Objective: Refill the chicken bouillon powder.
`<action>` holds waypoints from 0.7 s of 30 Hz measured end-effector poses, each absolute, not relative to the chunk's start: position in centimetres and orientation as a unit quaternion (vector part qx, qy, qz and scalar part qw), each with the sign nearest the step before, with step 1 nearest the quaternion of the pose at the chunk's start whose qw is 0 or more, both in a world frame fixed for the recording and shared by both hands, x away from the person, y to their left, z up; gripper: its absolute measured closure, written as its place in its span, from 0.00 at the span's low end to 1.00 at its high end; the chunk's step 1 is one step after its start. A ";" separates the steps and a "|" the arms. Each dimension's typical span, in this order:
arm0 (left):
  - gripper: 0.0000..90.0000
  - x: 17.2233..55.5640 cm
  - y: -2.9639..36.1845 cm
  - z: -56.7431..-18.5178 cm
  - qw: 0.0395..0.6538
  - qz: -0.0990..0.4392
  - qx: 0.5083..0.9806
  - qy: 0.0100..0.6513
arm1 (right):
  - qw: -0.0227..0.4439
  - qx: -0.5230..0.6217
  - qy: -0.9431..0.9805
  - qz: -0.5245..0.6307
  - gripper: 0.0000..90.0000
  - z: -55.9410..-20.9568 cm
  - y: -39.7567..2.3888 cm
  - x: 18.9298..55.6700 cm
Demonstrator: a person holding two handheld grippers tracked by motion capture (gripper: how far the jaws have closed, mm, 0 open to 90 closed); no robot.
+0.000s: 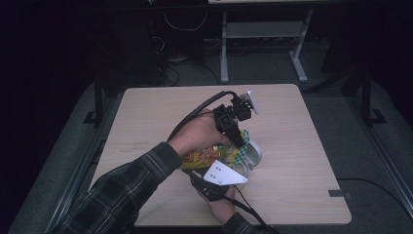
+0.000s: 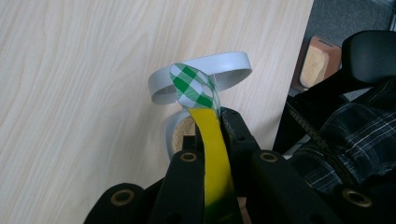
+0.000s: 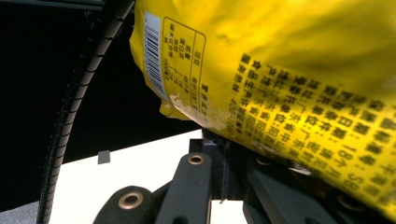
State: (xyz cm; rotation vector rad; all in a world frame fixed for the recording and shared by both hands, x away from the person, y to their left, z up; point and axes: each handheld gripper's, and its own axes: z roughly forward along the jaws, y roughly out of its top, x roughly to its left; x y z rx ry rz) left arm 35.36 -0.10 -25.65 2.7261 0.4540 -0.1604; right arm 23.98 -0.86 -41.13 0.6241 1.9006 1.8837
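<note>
While the left gripper [image 2: 212,140] is pinching the yellow, green-checked foil snack bag [image 2: 205,116] above the pale wooden table [image 1: 146,117] (beside a grey plastic ring [image 2: 224,65]), the right gripper [image 3: 224,154] is clamping its printed side.

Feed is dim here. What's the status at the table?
Left gripper shut on snack bag top edge. Right gripper shut on its lower edge. Grey tape roll beside bag.
</note>
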 end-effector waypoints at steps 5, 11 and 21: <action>0.96 35.4 -0.1 -25.6 0.185 -0.057 0.968 0.161 | 0.196 0.222 0.678 0.672 1.00 -41.1 -0.9 24.0; 0.96 35.4 -0.1 -25.5 0.186 -0.056 0.967 0.163 | 0.196 0.222 0.678 0.673 1.00 -41.1 -0.9 24.0; 0.96 35.6 -0.3 -25.1 0.191 -0.052 0.967 0.162 | 0.203 0.222 0.676 0.673 1.00 -40.8 -1.1 24.3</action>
